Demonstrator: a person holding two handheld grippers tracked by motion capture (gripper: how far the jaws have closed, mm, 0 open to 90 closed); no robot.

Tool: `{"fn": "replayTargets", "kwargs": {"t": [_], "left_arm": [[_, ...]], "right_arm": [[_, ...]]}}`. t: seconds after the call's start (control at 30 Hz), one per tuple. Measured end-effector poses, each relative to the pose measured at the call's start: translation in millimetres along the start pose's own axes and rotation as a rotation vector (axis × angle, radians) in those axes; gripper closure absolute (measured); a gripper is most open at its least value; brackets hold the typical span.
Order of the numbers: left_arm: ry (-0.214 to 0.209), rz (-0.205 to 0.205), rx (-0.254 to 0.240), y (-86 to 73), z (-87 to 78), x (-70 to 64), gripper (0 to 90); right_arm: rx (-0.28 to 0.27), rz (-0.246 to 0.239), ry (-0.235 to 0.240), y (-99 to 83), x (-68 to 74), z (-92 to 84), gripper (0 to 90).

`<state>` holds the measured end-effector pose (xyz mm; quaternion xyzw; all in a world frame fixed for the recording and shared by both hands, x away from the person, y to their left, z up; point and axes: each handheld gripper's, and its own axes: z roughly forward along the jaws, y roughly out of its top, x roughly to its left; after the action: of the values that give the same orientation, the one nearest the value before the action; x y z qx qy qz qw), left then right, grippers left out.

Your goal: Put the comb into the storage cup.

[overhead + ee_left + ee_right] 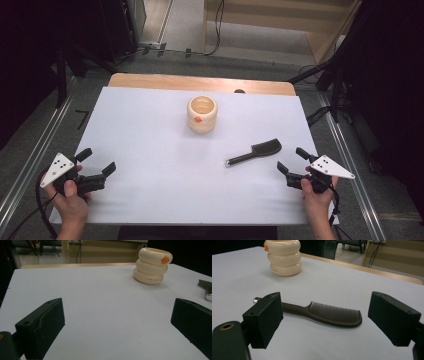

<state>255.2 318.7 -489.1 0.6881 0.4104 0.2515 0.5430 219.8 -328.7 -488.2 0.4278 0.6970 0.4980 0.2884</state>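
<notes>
White sheeting covers the table [150,195] in front of us, with a strip of bare wood showing along its far edge and grey floor, cables and dark stands around it. We hold the left gripper [95,168] near the front left corner of the sheet, its jaws spread wide with nothing between them; in the left gripper view they frame only bare white surface. We hold the right gripper [292,161] near the front right edge, its jaws also standing wide and holding nothing. Just beyond it lies a dark comb [254,152], flat on the sheet, its toothed head toward the right gripper and its thin handle with a metal tip pointing toward the middle of the table. In the right gripper view the comb [329,313] lies crosswise a little past the jaws, touching neither. Farther back, near the middle of the table and well apart from both grippers, stands a cream ribbed cup [202,114], upright, with a small orange mark on its side.
</notes>
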Motion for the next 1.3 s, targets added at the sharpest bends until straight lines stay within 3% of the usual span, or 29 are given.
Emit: {"fn": "replayTargets", "kwargs": {"t": [0.13, 0.17, 0.23, 0.37, 0.5, 0.67, 0.8, 1.03, 1.3], "left_arm": [[0.001, 0.003, 0.001, -0.1, 0.4, -1.0, 0.0], [0.001, 0.003, 0.001, -0.1, 0.2, -0.9, 0.0], [0.001, 0.002, 0.001, -0.1, 0.1, -0.8, 0.0], [-0.001, 0.003, 0.0, -0.3, 0.4, -1.4, 0.0], [0.0, 0.004, 0.004, -0.2, 0.6, -1.4, 0.0], [0.001, 0.003, 0.007, -0.2, 0.7, -0.9, 0.0], [0.001, 0.005, 0.009, -0.2, 0.7, -1.0, 0.0], [0.002, 0.004, 0.009, -0.2, 0.6, -0.9, 0.0], [0.001, 0.003, 0.006, -0.1, 0.7, -0.9, 0.0]], "right_arm": [[0.007, -0.008, 0.014, 11.4, 5.3, 4.0, 12.6], [0.006, -0.02, 0.018, 20.1, 9.1, 7.2, 22.4], [0.004, -0.011, 0.027, 22.7, 10.4, 7.6, 25.3], [0.007, -0.013, 0.041, 37.9, 17.7, 17.6, 39.3], [0.042, -0.038, 0.058, 46.3, 22.4, 26.7, 50.2], [0.08, -0.011, 0.02, 52.5, 23.6, 38.6, 64.5], [0.11, -0.021, 0.042, 57.3, 24.9, 47.9, 76.0], [0.156, -0.054, 0.107, 64.2, 33.9, 64.3, 87.0], [0.209, -0.066, 0.144, 67.6, 40.6, 86.6, 87.6]]}}
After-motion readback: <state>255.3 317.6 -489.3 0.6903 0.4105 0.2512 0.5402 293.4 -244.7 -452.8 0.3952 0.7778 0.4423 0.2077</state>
